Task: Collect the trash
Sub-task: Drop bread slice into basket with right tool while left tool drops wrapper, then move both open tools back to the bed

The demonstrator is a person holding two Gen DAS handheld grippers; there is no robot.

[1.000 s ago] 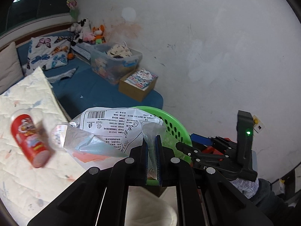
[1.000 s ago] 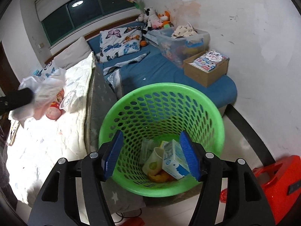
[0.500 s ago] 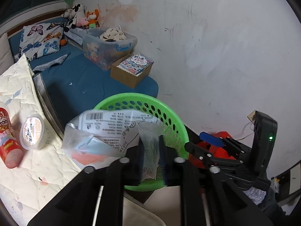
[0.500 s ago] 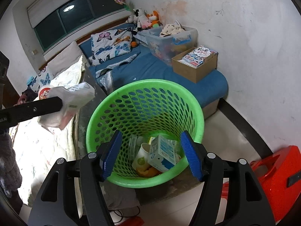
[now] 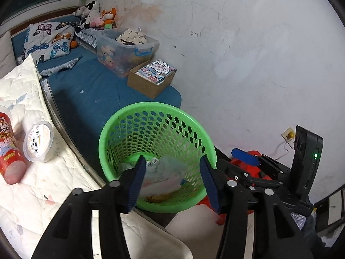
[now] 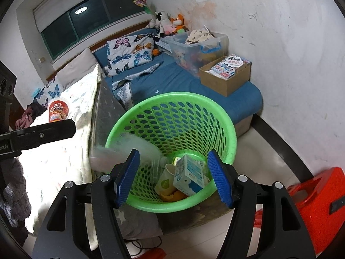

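Note:
A green perforated basket stands beside the bed. My left gripper hangs over its near rim, jaws opening, pads touching nothing. The clear plastic bag with a printed label has left them and lies loose inside the basket. From the right wrist the bag is a blur at the left rim of the basket, below the left gripper's finger. My right gripper is open above the basket, over a milk carton and a paper cup. A red can and a white tub lie on the quilt.
A white quilt covers the bed left of the basket. Behind it lies a blue mattress with a cardboard box of books and a clear storage bin. A red-orange object sits on the floor at right, by the wall.
My left gripper moved over the basket and went from shut on the plastic bag to open. The bag dropped out of it into the basket. The right gripper stayed in place.

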